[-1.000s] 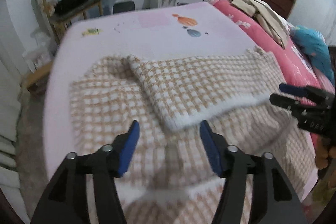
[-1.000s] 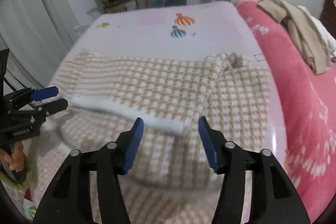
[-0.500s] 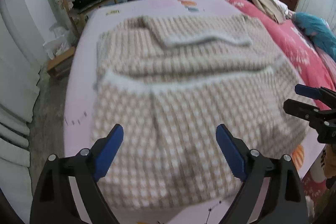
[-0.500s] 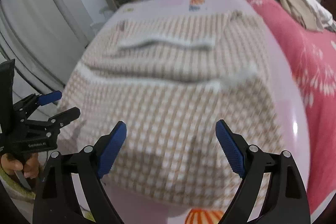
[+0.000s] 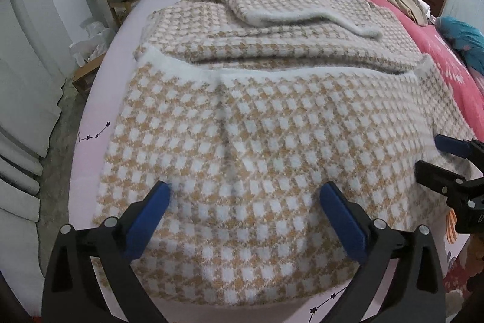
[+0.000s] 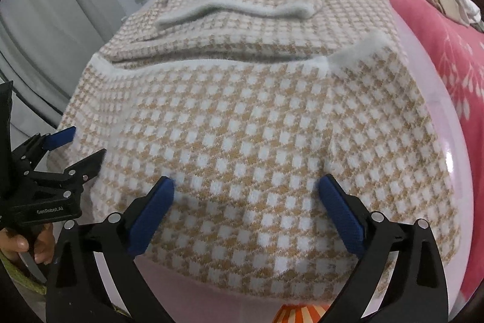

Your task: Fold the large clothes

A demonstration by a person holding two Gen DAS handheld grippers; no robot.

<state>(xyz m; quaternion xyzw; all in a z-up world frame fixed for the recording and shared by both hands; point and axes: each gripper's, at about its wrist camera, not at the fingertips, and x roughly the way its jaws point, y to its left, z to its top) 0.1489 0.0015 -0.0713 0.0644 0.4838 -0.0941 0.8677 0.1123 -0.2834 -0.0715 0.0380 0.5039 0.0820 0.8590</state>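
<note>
On the pink bed sheet [image 5: 90,159] lies a tan-and-white checked sweater [image 5: 266,123], its lower part folded up so the white hem runs across the middle, with a white-cuffed sleeve [image 5: 302,17] laid across the upper half. Above its near edge, the left gripper [image 5: 245,208] and the right gripper [image 6: 245,202] hover side by side, each with jaws spreading wide and opening further, the blue pads pressing on nothing and holding no cloth.

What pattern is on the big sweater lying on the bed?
The sweater has a tan-and-white houndstooth check with fuzzy white trim, clearest in the left wrist view.
</note>
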